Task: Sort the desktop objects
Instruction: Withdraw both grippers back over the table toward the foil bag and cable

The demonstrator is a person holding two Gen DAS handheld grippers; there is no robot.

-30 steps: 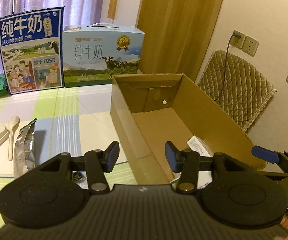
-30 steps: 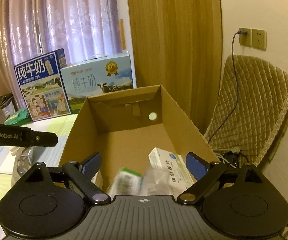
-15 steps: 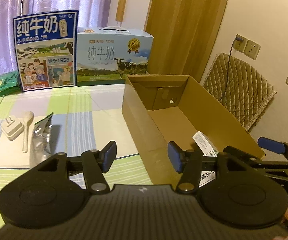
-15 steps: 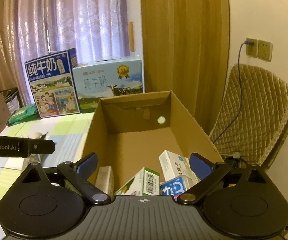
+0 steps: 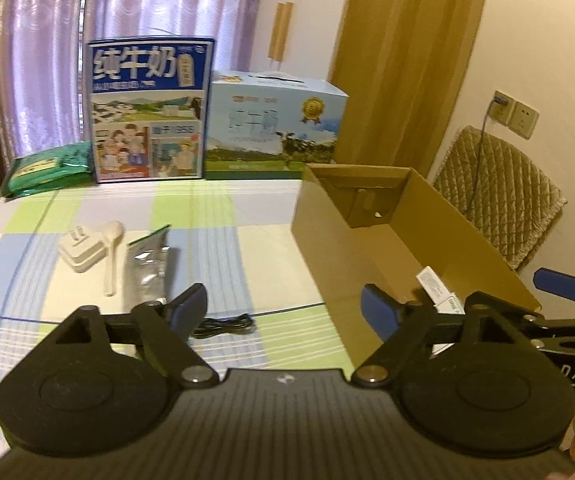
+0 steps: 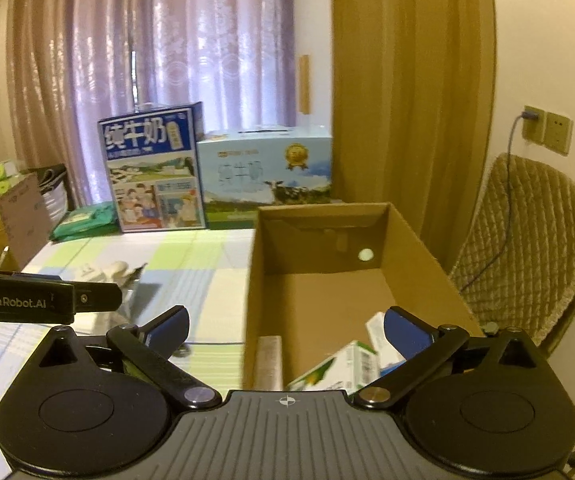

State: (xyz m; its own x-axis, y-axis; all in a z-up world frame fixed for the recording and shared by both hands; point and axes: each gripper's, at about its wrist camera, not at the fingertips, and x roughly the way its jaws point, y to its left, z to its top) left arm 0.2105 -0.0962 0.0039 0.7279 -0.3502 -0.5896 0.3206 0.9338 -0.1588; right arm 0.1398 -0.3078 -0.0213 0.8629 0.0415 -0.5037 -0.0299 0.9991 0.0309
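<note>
both grippers have drawn back and up since the earlier frames. left gripper [image 5: 283, 306] spread wide, empty, above a black cable [image 5: 223, 326]; foil packet [image 5: 149, 264], spoon [image 5: 110, 256] and plug adapter [image 5: 81, 251] lie on the checked table [image 5: 227, 216]. right gripper [image 6: 285, 330] wide, empty, over the cardboard box [image 6: 323, 280] holding cartons [image 6: 343, 368], partly hidden.

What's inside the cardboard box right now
Near the front of the cardboard box lie a green-and-white carton, a white packet and a pale box. The rest of its floor is bare; the right gripper hides the nearest strip.
</note>
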